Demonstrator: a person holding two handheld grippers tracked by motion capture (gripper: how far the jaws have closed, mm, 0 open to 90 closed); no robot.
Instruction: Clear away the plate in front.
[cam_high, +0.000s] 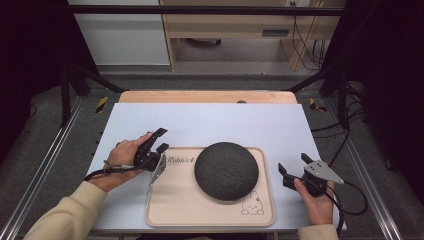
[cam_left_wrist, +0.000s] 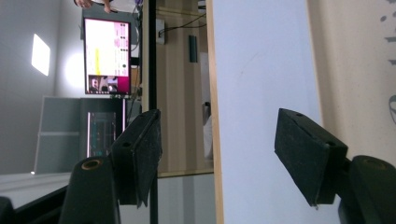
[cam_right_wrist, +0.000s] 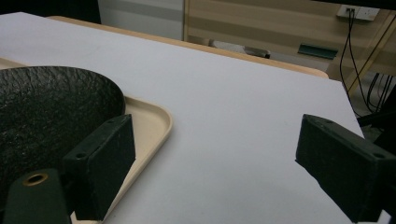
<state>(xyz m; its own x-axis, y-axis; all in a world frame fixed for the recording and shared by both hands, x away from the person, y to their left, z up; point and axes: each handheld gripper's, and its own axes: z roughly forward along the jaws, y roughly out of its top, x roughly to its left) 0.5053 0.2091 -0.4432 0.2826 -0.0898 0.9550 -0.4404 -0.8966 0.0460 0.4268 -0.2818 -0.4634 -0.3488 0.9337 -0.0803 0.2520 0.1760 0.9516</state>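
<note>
White sheeting (cam_high: 210, 125) covers the wooden table. My left gripper (cam_high: 154, 146), rolled on its side, jaws spread and empty, hovers at the left rim of a beige rectangular tray (cam_high: 170, 200) lying lengthwise across the table. A dark textured dome (cam_high: 226, 170) sits right of tray centre. My right gripper (cam_high: 296, 169), jaws apart, holds nothing beside the tray's right edge, bare sheet ahead.

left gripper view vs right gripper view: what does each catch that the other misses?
Left gripper view alone: a lit monitor off the table, and dark print on the tray's surface at the frame's right edge. Right gripper view alone: the dark textured dome on the tray, plus cables by the far wall. Both: open black jaws, the white tabletop and the beige tray.
</note>
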